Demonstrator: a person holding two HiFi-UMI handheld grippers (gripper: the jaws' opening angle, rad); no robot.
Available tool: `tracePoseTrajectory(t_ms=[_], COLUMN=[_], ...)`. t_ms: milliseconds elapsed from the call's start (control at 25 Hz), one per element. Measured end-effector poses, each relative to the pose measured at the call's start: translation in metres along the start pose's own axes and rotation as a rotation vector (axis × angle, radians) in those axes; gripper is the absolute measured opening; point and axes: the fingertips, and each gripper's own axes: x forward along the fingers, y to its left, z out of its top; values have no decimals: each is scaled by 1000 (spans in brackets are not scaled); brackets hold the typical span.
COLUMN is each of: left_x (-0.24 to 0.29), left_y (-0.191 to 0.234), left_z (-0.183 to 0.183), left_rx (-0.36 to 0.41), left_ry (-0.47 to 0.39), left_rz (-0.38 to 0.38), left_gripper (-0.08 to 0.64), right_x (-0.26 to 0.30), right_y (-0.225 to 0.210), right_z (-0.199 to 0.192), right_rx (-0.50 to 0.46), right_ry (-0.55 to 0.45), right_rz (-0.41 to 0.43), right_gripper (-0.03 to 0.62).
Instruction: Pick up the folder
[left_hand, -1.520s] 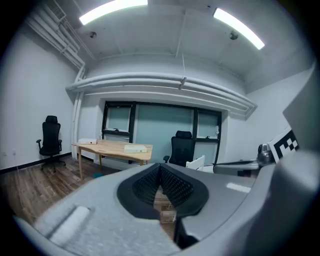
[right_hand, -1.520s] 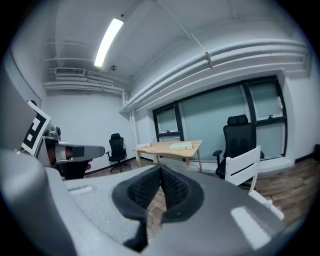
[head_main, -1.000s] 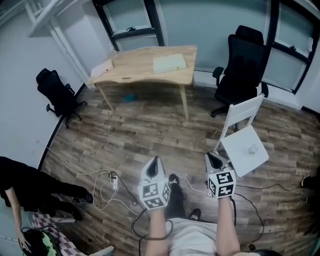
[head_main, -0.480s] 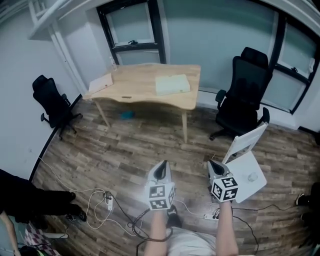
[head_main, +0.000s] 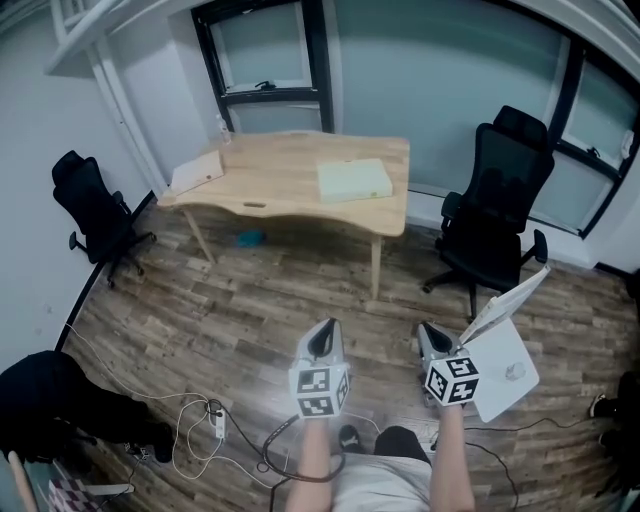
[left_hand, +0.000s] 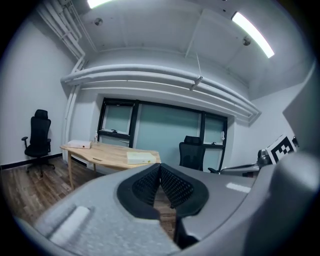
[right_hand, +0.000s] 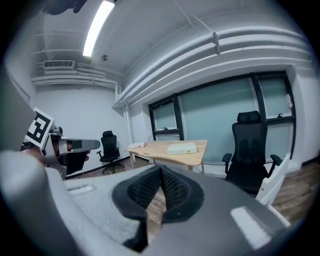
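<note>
Left hand-held gripper (head_main: 322, 338) and right hand-held gripper (head_main: 432, 340) both clenched, empty. Pale folder (head_main: 354, 180), probably, lies near the table (head_main: 270, 175) right edge.

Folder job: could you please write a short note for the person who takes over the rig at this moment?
Left tongs: shut, empty, held well short of the table.
Right tongs: shut, empty, beside a white chair.
Folder, seemingly the pale green flat item: lies on the right part of the table, untouched.
Done: nothing yet.
Left: go up to the table, open the tongs, grasp the folder and lift it.
</note>
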Motion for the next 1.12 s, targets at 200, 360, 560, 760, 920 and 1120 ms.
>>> tracePoseTrajectory(t_ms=[200, 360, 560, 760, 920, 1120], left_x=[8, 20, 37, 65, 88, 139], left_y=[36, 57, 90, 130, 154, 175], left_z=[-6, -5, -4, 2, -5, -1], left_rx=[-26, -34, -33, -55, -78, -55], left_ry=[21, 14, 27, 42, 82, 113], left_rz=[23, 47, 76, 115, 142, 140], left_gripper=[7, 6, 6, 7, 8, 7], right_x=[26, 53, 94, 146, 182, 241], right_y=[8, 4, 11, 18, 36, 46], right_z=[-5, -2, -7, 13, 10, 14], right_rx=[-2, 5, 4, -9, -166, -285], right_ry=[37, 45, 81, 85, 166, 218], right_rz=[-3, 0, 30, 62, 103, 172], right_gripper=[0, 0, 0, 0, 0, 0])
